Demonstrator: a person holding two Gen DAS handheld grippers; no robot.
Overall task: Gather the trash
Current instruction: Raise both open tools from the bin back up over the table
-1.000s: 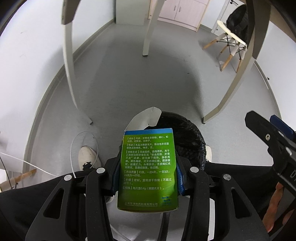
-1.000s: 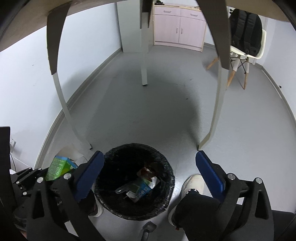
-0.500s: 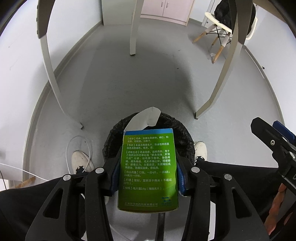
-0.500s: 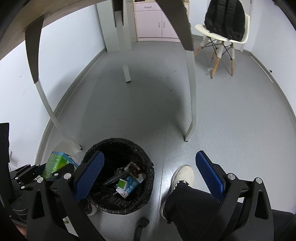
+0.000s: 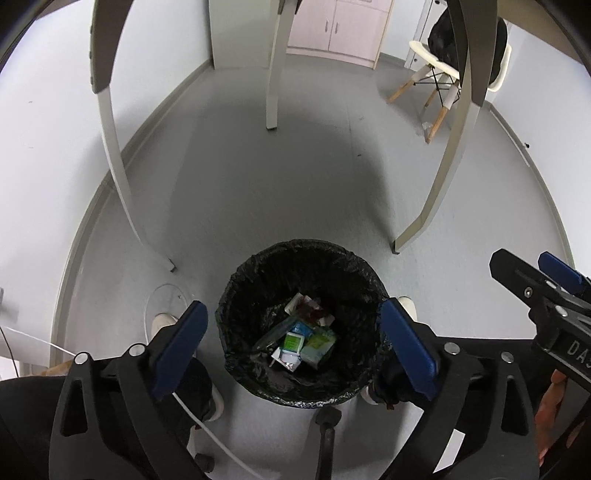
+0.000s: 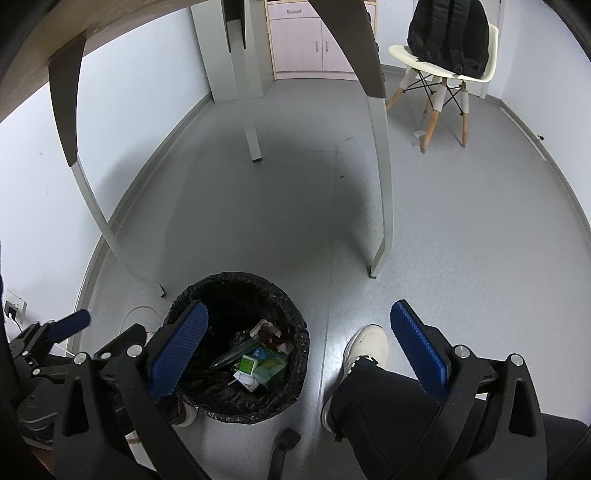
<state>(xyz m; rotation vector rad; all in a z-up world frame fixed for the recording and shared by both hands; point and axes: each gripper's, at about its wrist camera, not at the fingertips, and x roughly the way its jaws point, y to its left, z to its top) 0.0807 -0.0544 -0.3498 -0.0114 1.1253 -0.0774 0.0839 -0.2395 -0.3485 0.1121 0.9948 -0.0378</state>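
Observation:
A round bin with a black liner (image 5: pixel 258 266) stands on the grey floor, also in the right wrist view (image 6: pixel 291 306). A green medicine box (image 5: pixel 318 343) lies inside it among other cartons and wrappers, and also shows in the right wrist view (image 6: pixel 271 367). My left gripper (image 5: pixel 291 341) is open and empty, directly above the bin. My right gripper (image 6: pixel 299 345) is open and empty, above the bin's right rim and the floor. It shows at the right edge of the left wrist view (image 5: pixel 543 284).
Curved table legs (image 5: pixel 114 158) (image 6: pixel 380 184) rise behind the bin. A white chair (image 6: pixel 443 70) with a black backpack (image 6: pixel 448 33) stands at the far right. The person's white shoes (image 6: pixel 364 347) and dark trousers flank the bin. A white cable (image 5: pixel 207 432) runs on the floor.
My left gripper has opened and let go of the green box, which now lies in the bin. Both grippers have shifted so the bin sits nearer the left gripper's centre.

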